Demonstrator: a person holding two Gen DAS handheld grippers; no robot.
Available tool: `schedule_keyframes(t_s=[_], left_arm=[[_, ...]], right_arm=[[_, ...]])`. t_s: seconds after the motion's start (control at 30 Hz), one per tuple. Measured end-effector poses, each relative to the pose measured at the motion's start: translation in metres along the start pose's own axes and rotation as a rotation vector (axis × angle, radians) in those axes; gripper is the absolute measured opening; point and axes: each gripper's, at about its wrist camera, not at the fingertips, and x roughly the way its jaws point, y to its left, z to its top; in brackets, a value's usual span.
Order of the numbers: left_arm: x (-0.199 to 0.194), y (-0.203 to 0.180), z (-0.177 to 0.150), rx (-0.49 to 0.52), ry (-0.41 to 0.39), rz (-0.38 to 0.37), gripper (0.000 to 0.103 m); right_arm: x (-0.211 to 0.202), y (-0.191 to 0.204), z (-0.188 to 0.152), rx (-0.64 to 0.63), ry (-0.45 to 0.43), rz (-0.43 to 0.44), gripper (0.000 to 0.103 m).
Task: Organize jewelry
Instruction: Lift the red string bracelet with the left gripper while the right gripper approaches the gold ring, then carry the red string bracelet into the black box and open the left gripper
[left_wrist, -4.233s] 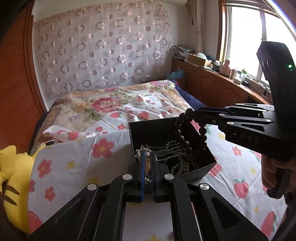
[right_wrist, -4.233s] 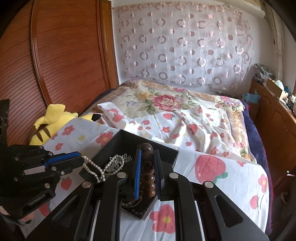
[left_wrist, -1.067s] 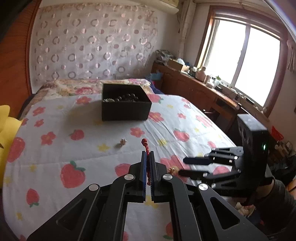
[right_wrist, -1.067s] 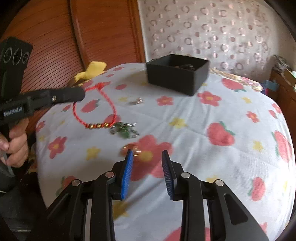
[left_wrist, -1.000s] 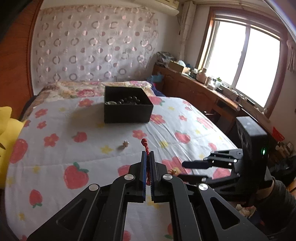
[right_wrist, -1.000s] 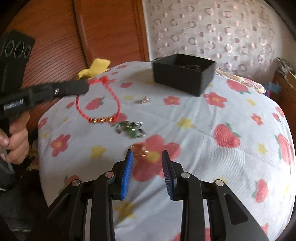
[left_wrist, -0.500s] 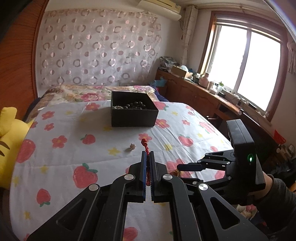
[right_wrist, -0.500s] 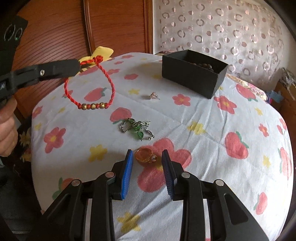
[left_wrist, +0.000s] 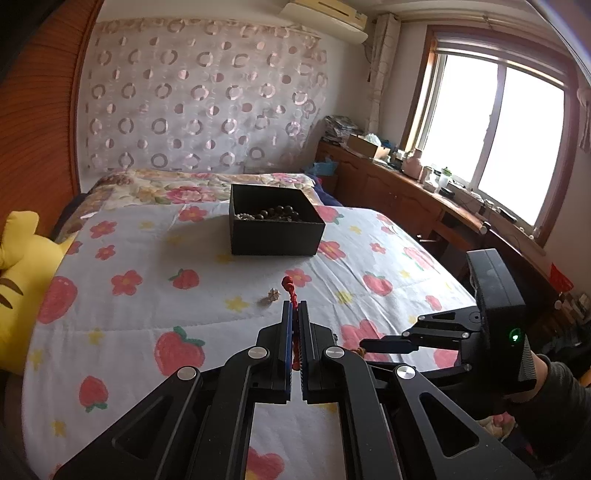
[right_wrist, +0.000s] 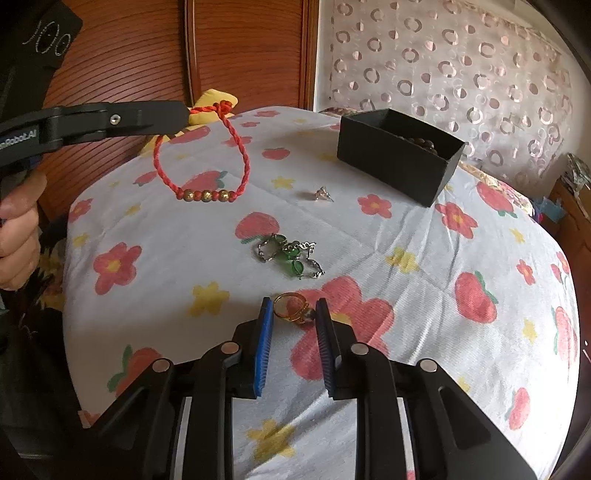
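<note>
- A bed (right_wrist: 424, 266) with a white cover printed with strawberries and flowers carries the jewelry.
- A black box (right_wrist: 395, 162) of beads stands far back on the bed.
- Left tongs (right_wrist: 184, 112), lettered "Robot.AI", are clenched on a red cord bracelet (right_wrist: 201, 177) hanging above the bed; the left view shows only its knot.
- Right tongs (right_wrist: 293, 314) are closing around a gold ring (right_wrist: 291, 308) on the bed, pads not yet pressing; only the right view shows the ring clearly.
</note>
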Motion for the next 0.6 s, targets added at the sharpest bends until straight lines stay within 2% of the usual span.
schedule_keyframes(t_s=[0.4,0.6], left_arm=[[0.002,0.006,0.012,0.016,-0.019,0.03,0.002],[0.009,0.011,0.021,0.028,-0.02,0.048,0.002]], right_arm=[[-0.012,-0.015,0.022,0.019,-0.059,-0.012,0.025],[-0.012,-0.033,0.044,0.032,-0.087,-0.039,0.025]])
